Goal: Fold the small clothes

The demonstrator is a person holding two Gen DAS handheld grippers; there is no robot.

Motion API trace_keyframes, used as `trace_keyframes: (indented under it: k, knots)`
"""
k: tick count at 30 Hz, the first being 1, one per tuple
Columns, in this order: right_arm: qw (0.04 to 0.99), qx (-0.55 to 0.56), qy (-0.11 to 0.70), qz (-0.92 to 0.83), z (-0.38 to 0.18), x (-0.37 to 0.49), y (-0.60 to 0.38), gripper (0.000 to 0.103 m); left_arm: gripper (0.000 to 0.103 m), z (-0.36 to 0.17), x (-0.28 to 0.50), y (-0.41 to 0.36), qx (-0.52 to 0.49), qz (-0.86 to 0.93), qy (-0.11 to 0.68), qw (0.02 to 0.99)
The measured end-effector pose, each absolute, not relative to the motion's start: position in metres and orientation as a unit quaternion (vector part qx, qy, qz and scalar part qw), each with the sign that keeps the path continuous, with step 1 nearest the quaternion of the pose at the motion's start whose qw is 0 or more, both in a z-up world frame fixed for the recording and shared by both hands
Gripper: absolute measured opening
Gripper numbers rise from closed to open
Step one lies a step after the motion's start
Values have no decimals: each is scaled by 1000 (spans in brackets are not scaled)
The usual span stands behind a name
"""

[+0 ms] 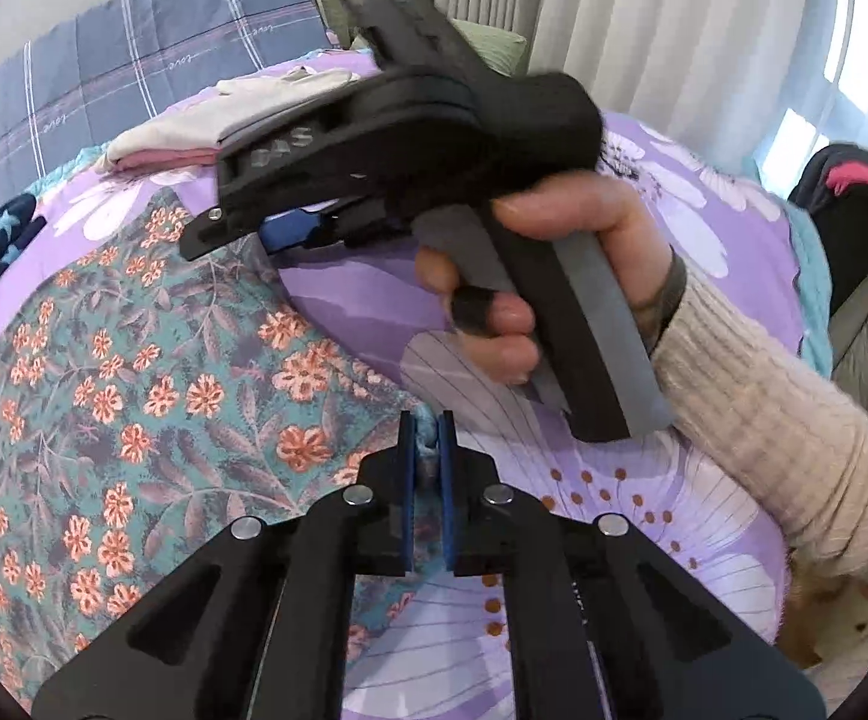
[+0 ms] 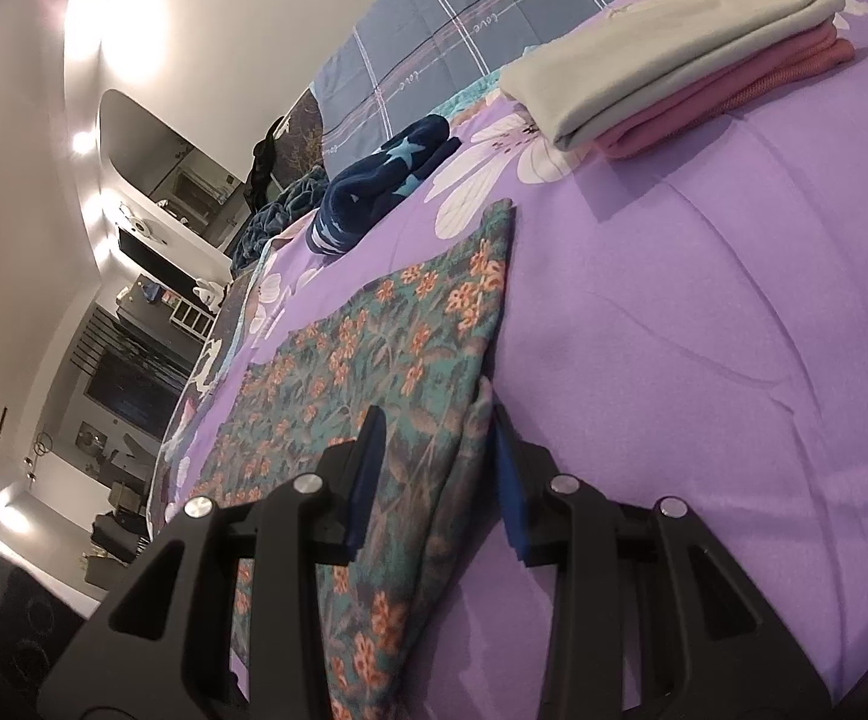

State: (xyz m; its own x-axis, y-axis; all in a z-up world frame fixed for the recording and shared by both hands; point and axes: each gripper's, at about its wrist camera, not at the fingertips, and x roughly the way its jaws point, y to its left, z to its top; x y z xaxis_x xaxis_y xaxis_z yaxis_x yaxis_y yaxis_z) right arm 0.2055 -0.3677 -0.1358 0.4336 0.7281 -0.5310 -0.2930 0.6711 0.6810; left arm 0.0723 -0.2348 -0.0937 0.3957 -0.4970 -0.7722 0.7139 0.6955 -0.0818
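Note:
A teal garment with orange flowers point(image 1: 134, 390) lies flat on the purple bedspread point(image 1: 644, 540). My left gripper point(image 1: 428, 426) is at its near right edge, shut on a small pinch of the teal cloth that shows between the blue pads. A hand point(image 1: 584, 228) in a cream knit sleeve holds my right gripper point(image 1: 227, 243) over the garment's far right edge. In the right wrist view the floral garment point(image 2: 410, 324) runs under my right gripper point(image 2: 437, 414), which is open; the raised folded edge stands between the pads, close to the right one.
A folded stack of cream and pink clothes point(image 2: 674, 60) sits further back on the bedspread point(image 2: 704, 360). A navy star-print garment point(image 2: 374, 180) lies crumpled at the left, by a blue plaid quilt point(image 1: 134, 60). Curtains point(image 1: 644, 30) and a dark bag point(image 1: 854, 210) are at the right.

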Motion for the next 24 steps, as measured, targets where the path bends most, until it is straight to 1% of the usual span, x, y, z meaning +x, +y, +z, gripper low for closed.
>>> trace_keyframes:
  k: [1,2,3,7,9,11,13,16,19,21,22,23,24]
  knots:
    - [811,250,429,310,-136,207,-366,28,6,-95,70,-238,139,-367,407,825]
    - [819,239,433,293,-136,209,-364,7,6,-96,68,-240,144,-367,406,825]
    - [822,238,433,284,-136,209,-363,4,6,-95,65,-242,151,-368,402,825]
    - [838,244,396,285,-123,203,-364,4,6,-94,64,-244,153,-368,398,826]
    - [845,235,403,263,-129,208,-365,4,6,-95,65,-241,147,-370,403,824]
    - [833,248,422,259,-141,216,-368,4,8,-100,65,-241,145,-374,409,819]
    - [832,249,421,263,-143,216,-369,4,9,-106,61,-241,148,-382,414,813]
    - [843,226,415,257,-141,213,-363,4,13,-106,55,-241,148,-389,412,811]
    - [842,229,414,258,-142,212,-362,4,15,-104,53,-237,139,-395,415,807]
    - [839,237,414,261,-144,214,-364,3,20,-105,51,-235,136,-400,421,803]
    - [838,238,414,262,-145,213,-366,3,30,-108,49,-234,134,-406,426,797]
    - [839,238,414,263,-145,213,-367,3,36,-110,48,-233,132,-411,428,794]
    - [840,236,413,262,-145,212,-367,3,37,-113,47,-232,128,-415,426,794]
